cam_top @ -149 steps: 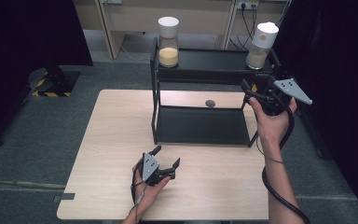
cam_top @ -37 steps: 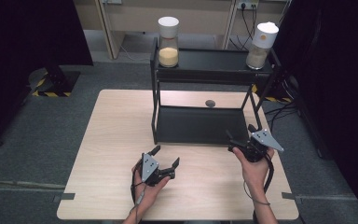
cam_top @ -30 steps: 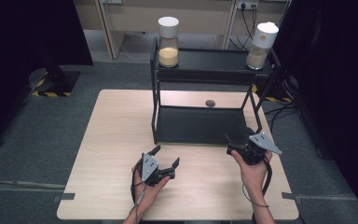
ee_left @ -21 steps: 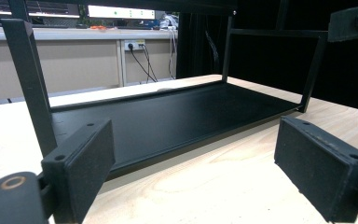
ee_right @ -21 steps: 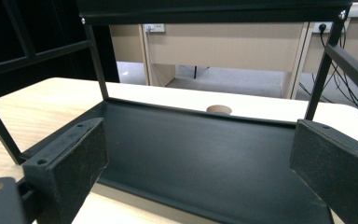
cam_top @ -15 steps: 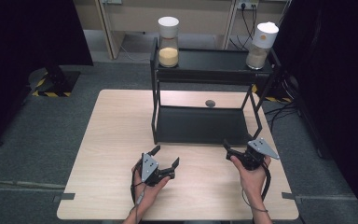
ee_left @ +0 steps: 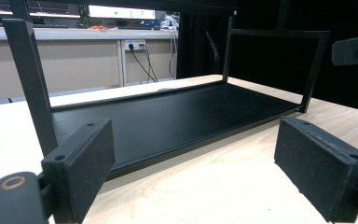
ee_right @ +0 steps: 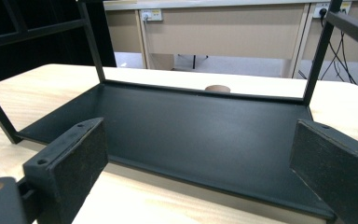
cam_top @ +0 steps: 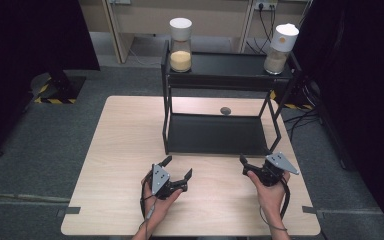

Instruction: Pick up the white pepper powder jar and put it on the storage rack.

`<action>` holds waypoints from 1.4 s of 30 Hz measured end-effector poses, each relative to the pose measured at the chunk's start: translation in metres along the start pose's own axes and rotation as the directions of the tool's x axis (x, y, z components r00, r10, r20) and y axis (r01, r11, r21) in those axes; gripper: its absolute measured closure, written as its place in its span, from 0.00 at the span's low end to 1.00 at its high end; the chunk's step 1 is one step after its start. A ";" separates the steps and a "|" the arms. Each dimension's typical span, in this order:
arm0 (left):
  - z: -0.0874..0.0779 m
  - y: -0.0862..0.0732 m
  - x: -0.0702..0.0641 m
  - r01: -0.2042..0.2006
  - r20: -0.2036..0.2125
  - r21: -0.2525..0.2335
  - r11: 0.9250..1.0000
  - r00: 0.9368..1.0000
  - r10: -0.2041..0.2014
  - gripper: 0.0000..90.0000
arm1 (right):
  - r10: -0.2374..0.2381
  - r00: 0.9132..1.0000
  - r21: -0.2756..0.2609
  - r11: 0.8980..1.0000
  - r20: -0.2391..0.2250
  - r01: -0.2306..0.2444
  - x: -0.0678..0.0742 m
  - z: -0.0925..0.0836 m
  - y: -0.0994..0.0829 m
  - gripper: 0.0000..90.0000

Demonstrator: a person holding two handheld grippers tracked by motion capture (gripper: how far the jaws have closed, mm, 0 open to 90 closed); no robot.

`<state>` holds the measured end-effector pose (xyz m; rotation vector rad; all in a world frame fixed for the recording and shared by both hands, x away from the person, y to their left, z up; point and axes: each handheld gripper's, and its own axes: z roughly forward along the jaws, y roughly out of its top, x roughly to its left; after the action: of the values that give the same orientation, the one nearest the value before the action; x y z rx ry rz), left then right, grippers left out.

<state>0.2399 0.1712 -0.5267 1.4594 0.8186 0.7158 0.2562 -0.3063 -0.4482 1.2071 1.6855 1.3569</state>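
Grippers both idle on near surface [cam_top: 120,150]: left gripper [cam_top: 176,174] and right gripper [cam_top: 254,167] have fingers spread, holding nothing. Black rack [cam_top: 220,134] sits just beyond them; two jars [cam_top: 180,37] on its top shelf, far left and far right corners.

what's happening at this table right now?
A person holds a gripper in each hand, low over the near side of the wooden table. Both the left gripper and the right gripper are open and hold nothing, pointed at the black two-tier rack. Two white-lidded jars stand on its top shelf, one at the left end and one at the right end. The lower shelf is bare.
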 end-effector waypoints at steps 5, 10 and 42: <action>0.000 0.000 0.000 -0.001 0.000 0.001 1.000 1.000 0.001 0.13 | 0.004 1.000 0.013 1.000 0.000 -0.004 0.000 0.000 -0.003 0.05; 0.000 0.000 0.000 0.000 0.000 0.002 1.000 1.000 0.000 0.13 | 0.006 1.000 0.022 1.000 -0.002 -0.006 0.001 0.001 -0.007 0.05; 0.000 0.000 0.002 0.009 0.004 0.002 1.000 1.000 -0.009 0.13 | 0.013 1.000 0.054 0.998 0.010 -0.014 -0.001 -0.010 -0.035 0.06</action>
<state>0.2409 0.1724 -0.5264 1.4574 0.8232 0.7053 0.2387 -0.3126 -0.4799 1.2563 1.7203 1.3187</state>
